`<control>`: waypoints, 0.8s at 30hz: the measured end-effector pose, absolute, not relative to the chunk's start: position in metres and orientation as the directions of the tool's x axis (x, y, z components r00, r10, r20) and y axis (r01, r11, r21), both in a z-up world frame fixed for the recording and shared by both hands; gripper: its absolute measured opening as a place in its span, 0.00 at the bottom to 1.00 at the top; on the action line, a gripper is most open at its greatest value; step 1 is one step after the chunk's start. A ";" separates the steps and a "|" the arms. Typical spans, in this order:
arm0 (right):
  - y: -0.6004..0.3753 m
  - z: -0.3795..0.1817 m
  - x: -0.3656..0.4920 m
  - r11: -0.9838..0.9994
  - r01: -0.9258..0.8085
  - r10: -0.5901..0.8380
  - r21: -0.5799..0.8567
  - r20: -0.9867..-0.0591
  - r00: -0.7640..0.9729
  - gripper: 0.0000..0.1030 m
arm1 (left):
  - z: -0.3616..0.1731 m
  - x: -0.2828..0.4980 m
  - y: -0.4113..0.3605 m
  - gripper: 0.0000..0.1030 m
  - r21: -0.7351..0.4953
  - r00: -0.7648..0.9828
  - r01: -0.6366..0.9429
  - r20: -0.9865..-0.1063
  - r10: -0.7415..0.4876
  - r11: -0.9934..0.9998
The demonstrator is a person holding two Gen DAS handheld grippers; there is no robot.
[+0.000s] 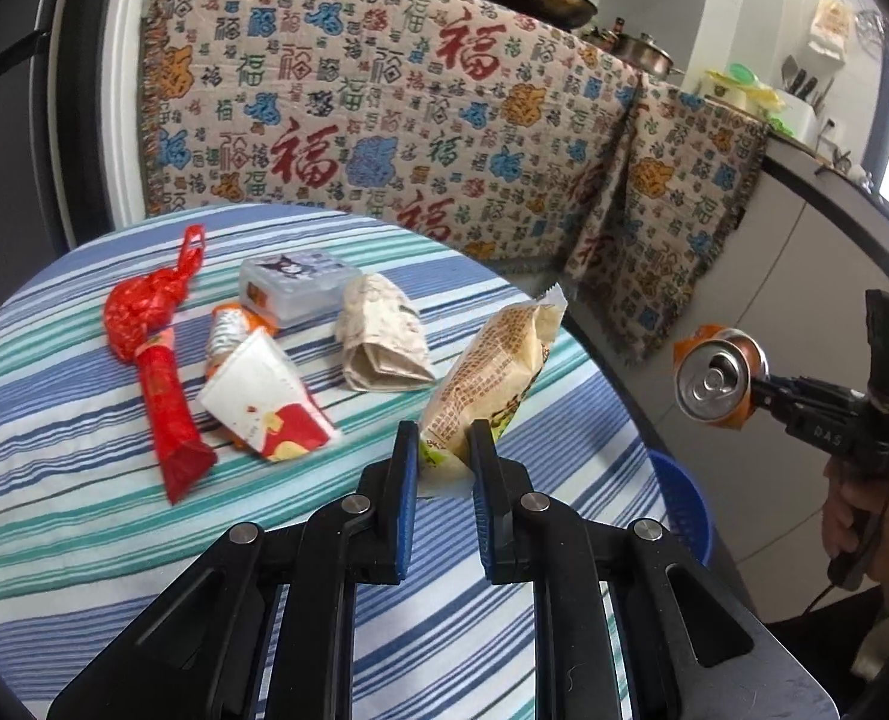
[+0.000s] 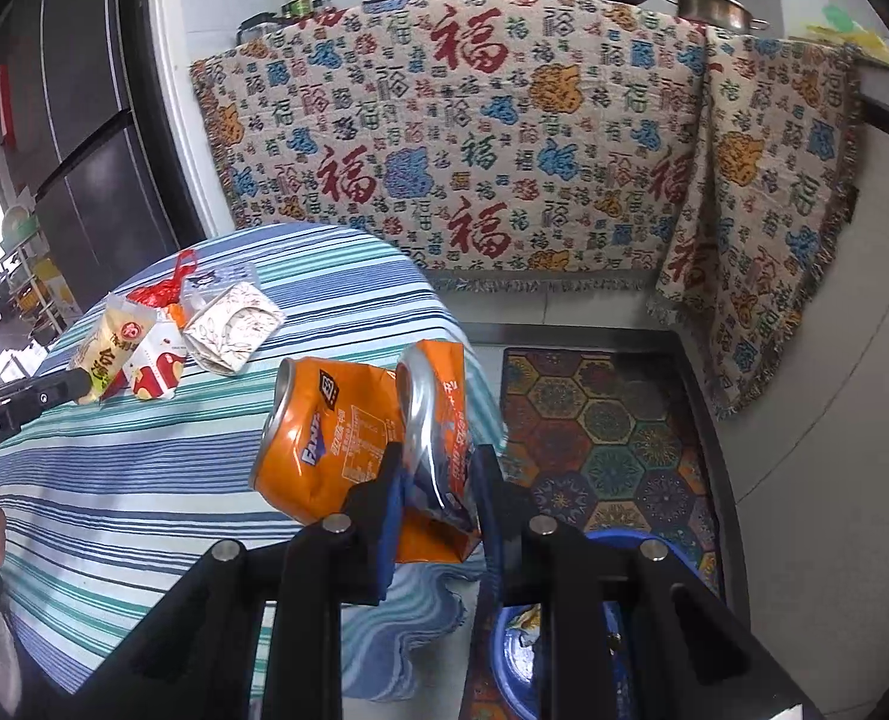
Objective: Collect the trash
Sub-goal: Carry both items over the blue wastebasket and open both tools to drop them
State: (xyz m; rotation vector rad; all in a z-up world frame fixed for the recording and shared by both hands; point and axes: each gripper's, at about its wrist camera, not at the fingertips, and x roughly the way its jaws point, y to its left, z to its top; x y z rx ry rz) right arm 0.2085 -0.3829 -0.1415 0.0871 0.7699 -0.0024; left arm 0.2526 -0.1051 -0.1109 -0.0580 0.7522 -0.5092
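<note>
Right wrist view shows the right gripper (image 2: 435, 501) clamped on a crushed orange can (image 2: 348, 438) at frame centre above the blue bin (image 2: 513, 654), while the left gripper (image 1: 441, 468) pinches a snack wrapper (image 1: 492, 372) by its corner, which might slip free mid-carry

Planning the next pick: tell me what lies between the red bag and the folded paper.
In the left wrist view: a clear box and an orange wrapper between red bag and paper.

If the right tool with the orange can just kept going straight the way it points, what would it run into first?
Probably the floor mat. The right tool, shut on the crushed can, points down past the table edge, with the blue bin just below. Depth is hard to judge.
</note>
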 end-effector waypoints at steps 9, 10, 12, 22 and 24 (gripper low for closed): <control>-0.443 -0.140 0.171 0.984 0.151 -0.046 0.092 -0.690 0.723 0.22 | -0.100 0.236 -0.185 0.15 -0.226 0.550 0.531 -0.641 -0.536 0.816; -0.451 -0.141 0.166 0.981 0.169 -0.058 0.093 -0.690 0.721 0.22 | -0.100 0.234 -0.194 0.14 -0.227 0.540 0.542 -0.643 -0.543 0.809; -0.465 -0.142 0.158 0.976 0.197 -0.077 0.094 -0.693 0.717 0.22 | -0.101 0.231 -0.212 0.15 -0.228 0.518 0.562 -0.652 -0.554 0.795; -0.533 -0.159 0.126 0.930 0.354 -0.175 0.099 -0.727 0.664 0.22 | -0.116 0.218 -0.303 0.14 -0.251 0.419 0.633 -0.684 -0.597 0.732; -0.541 -0.161 0.122 0.923 0.369 -0.182 0.105 -0.728 0.661 0.22 | -0.118 0.218 -0.319 0.14 -0.250 0.408 0.644 -0.686 -0.602 0.723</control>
